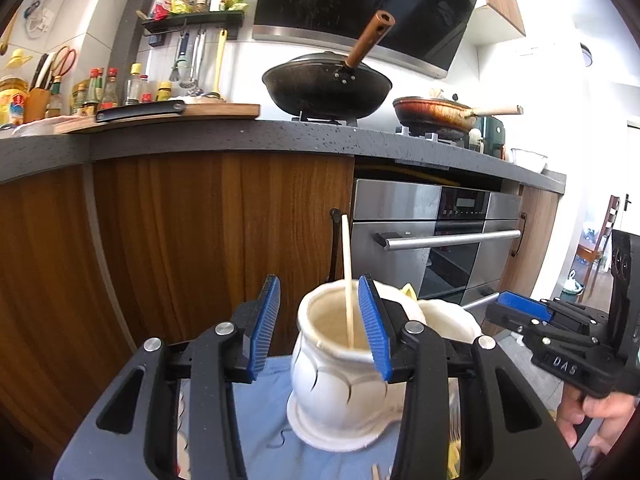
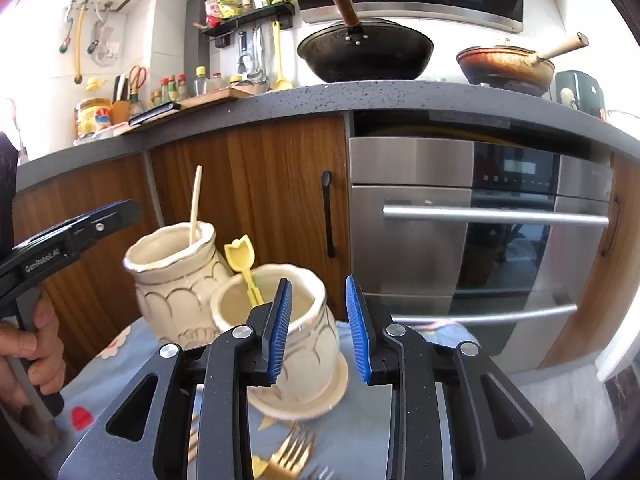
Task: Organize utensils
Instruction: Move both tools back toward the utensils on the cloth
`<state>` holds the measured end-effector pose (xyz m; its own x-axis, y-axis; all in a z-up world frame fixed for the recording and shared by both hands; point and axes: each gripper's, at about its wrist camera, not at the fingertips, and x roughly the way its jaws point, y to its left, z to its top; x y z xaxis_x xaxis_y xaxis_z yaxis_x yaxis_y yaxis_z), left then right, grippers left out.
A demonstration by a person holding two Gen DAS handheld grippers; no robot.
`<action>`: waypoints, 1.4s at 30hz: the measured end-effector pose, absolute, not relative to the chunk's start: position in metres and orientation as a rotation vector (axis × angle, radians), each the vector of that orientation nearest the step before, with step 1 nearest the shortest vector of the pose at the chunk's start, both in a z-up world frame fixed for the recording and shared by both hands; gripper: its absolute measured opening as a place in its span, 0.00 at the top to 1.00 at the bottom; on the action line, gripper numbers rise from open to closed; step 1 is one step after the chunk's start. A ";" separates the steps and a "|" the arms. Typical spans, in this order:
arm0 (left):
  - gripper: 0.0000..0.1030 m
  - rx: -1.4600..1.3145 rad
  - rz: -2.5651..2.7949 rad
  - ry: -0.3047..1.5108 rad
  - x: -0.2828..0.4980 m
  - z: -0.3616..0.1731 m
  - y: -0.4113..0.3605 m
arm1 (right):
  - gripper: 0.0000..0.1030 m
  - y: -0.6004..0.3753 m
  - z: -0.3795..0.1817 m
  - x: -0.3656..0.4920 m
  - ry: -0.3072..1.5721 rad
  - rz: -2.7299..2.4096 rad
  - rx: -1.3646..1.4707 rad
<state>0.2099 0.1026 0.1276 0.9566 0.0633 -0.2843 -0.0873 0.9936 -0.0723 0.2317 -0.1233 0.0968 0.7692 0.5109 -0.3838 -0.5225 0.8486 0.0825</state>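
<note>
Two cream ceramic jars stand on a blue cloth. The left jar (image 1: 340, 364) (image 2: 176, 280) holds one pale chopstick (image 1: 347, 280) (image 2: 195, 204) standing upright. The right jar (image 2: 296, 340) (image 1: 452, 320) holds a yellow tulip-ended utensil (image 2: 244, 268). My left gripper (image 1: 324, 328) is open and empty, its jaws above and around the left jar's rim. My right gripper (image 2: 318, 328) is open and empty, its left finger in front of the right jar. A gold fork (image 2: 292, 456) lies on the cloth below the right jar.
The jars stand on a blue patterned cloth (image 2: 132, 364) on a small table in front of wooden cabinets (image 1: 200, 240) and a steel oven (image 2: 480, 240). The counter above bears a black wok (image 1: 326, 88), a pan and bottles.
</note>
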 end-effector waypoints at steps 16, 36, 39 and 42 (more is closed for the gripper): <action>0.67 -0.167 -0.027 0.572 0.159 0.051 0.101 | 0.71 -0.161 0.045 0.181 0.665 0.529 0.007; 0.74 -0.063 -0.103 0.788 0.154 0.002 0.064 | 0.88 -0.144 0.003 0.145 0.844 0.597 -0.078; 0.75 -0.052 -0.103 0.812 0.156 -0.002 0.062 | 0.88 -0.145 0.003 0.146 0.847 0.599 -0.082; 0.75 -0.047 -0.113 0.824 0.157 -0.005 0.060 | 0.89 -0.144 0.005 0.148 0.848 0.593 -0.095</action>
